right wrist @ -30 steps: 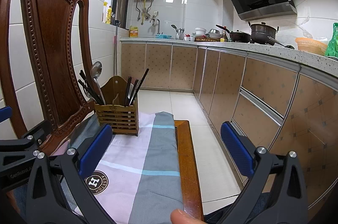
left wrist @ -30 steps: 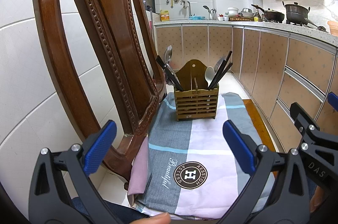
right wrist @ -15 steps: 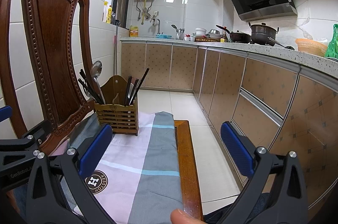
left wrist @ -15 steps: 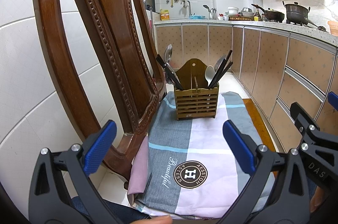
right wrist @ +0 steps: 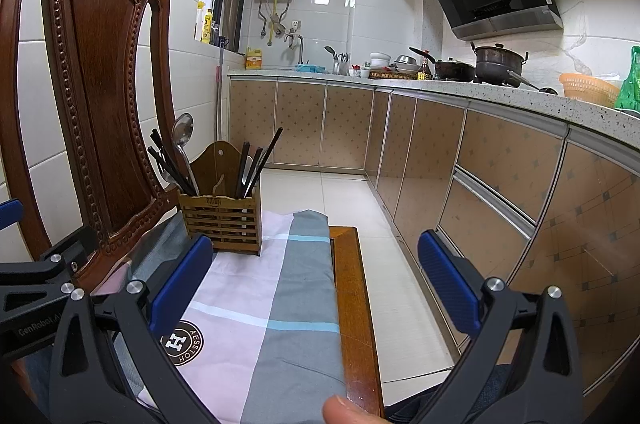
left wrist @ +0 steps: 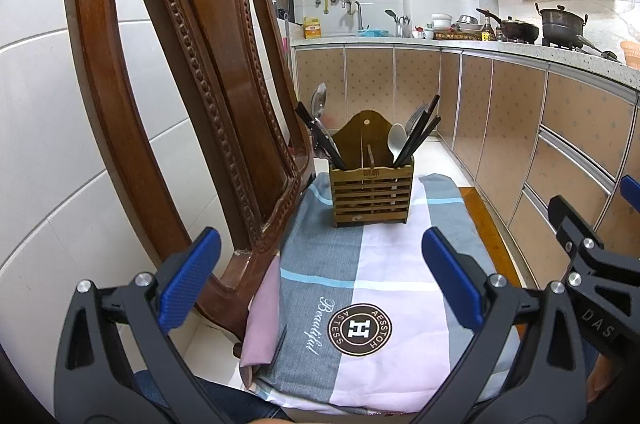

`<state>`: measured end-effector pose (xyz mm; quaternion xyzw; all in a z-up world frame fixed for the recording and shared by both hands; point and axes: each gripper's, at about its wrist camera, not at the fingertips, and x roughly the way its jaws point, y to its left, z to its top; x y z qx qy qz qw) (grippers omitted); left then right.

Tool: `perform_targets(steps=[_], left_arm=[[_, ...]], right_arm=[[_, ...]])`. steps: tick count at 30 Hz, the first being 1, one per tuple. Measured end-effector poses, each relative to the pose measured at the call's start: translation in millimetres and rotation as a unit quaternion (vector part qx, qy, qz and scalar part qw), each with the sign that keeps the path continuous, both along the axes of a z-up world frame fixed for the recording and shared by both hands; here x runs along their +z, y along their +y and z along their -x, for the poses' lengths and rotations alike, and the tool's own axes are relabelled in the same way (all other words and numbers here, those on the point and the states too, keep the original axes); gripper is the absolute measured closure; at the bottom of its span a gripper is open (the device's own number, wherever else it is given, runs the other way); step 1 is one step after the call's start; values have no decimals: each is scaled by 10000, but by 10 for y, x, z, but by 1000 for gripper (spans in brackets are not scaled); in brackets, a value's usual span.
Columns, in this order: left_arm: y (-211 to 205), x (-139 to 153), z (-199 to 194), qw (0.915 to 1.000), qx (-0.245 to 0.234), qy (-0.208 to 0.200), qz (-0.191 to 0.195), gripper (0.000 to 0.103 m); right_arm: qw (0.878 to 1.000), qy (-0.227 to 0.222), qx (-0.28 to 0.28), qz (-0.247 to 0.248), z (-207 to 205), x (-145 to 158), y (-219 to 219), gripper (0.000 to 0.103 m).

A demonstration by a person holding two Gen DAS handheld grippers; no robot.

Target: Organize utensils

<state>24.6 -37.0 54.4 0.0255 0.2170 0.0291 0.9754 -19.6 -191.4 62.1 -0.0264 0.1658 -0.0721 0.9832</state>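
Observation:
A slatted wooden utensil holder [left wrist: 371, 195] stands at the far end of a cloth-covered chair seat [left wrist: 344, 264]; it also shows in the right wrist view [right wrist: 222, 222]. Its left compartment holds a metal spoon [left wrist: 319, 103] and black chopsticks [left wrist: 320, 139]. Its right compartment holds a pale spoon [left wrist: 397, 140], a fork and more black chopsticks [left wrist: 420, 135]. My left gripper [left wrist: 320, 284] is open and empty, well short of the holder. My right gripper [right wrist: 314, 288] is open and empty, over the seat's right edge.
The carved wooden chair back [left wrist: 192, 95] rises at the left of the seat. Kitchen cabinets [right wrist: 500, 183] run along the right, with pots [right wrist: 498, 63] on the counter. Tiled floor [right wrist: 352, 199] lies beyond the seat. A fingertip [right wrist: 348, 410] shows at the bottom edge.

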Motion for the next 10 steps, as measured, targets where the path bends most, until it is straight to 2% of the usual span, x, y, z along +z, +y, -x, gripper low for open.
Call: perform_targets(steps=[10], left_arm=[[-14,-19,3,10000,18,50,-3,4]], right_arm=[[10000,16,6,3,7,-3,-35,3]])
